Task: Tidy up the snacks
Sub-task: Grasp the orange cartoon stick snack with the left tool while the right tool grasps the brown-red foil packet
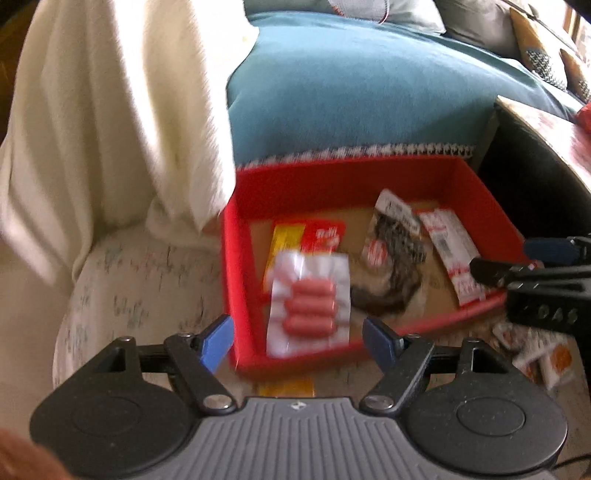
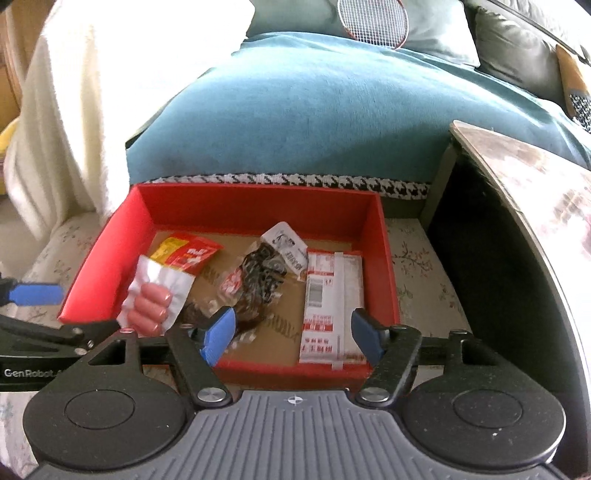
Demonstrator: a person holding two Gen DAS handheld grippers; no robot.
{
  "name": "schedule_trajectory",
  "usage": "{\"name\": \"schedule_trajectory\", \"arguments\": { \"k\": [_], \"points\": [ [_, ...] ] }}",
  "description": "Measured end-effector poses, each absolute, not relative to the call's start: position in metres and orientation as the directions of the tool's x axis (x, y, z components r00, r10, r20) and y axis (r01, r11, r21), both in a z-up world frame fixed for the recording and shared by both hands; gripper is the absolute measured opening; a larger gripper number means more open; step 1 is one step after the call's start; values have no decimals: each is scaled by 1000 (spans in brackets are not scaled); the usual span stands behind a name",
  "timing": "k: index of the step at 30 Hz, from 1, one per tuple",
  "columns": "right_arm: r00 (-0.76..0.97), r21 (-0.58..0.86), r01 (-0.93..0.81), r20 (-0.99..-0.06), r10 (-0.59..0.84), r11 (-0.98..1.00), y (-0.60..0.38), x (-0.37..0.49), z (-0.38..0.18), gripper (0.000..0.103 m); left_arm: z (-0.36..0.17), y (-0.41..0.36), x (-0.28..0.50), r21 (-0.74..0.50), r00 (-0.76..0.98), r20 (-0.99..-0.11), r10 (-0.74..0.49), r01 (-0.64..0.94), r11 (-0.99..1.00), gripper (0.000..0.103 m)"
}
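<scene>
A red box (image 1: 480, 192) (image 2: 384, 236) sits on a floral surface in front of a teal sofa. In it lie a red-and-yellow packet (image 1: 314, 236) (image 2: 188, 253), a dark patterned packet (image 1: 395, 258) (image 2: 262, 273) and a white-and-red pack (image 1: 454, 258) (image 2: 328, 306). A clear pack of pink sausages (image 1: 308, 306) (image 2: 155, 295) leans at the box's left front corner. My left gripper (image 1: 299, 341) (image 2: 62, 310) is open just in front of it, pads clear of it. My right gripper (image 2: 293, 334) (image 1: 517, 258) is open above the white-and-red pack, holding nothing.
Several loose packets (image 1: 535, 354) lie outside the box at its right front. A cream blanket (image 1: 110, 110) hangs at the left, its edge by the box's far left corner. A dark table (image 2: 535, 192) stands close on the right. A racket (image 2: 373, 22) rests on the sofa (image 2: 332, 110).
</scene>
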State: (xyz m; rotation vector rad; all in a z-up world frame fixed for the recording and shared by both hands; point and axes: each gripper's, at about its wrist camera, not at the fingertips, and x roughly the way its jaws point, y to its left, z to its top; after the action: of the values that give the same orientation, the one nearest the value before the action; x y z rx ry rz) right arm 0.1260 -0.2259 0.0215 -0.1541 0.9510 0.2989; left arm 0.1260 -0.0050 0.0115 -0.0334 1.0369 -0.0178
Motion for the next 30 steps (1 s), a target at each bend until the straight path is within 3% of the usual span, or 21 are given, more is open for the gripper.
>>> {"name": "schedule_trajectory", "arguments": {
  "k": [8, 16, 18, 22, 30],
  "points": [
    [543, 18, -344, -812, 215, 939, -237, 85, 31, 79, -25, 3, 85, -120, 380, -921, -87, -64, 991, 71],
    [528, 37, -356, -816, 234, 934, -252, 55, 32, 79, -57, -9, 83, -53, 327, -945, -18, -99, 994, 69],
    [531, 41, -354, -813, 237, 934, -255, 51, 34, 79, -58, -14, 80, -23, 338, -941, 12, -101, 995, 63],
    [531, 48, -351, -812, 241, 935, -264, 44, 35, 79, -51, -16, 68, -45, 359, -933, -21, -58, 997, 32],
    [474, 74, -369, -843, 256, 926, -269, 17, 24, 78, -48, -10, 32, -76, 310, -948, -74, 7, 997, 26]
  ]
}}
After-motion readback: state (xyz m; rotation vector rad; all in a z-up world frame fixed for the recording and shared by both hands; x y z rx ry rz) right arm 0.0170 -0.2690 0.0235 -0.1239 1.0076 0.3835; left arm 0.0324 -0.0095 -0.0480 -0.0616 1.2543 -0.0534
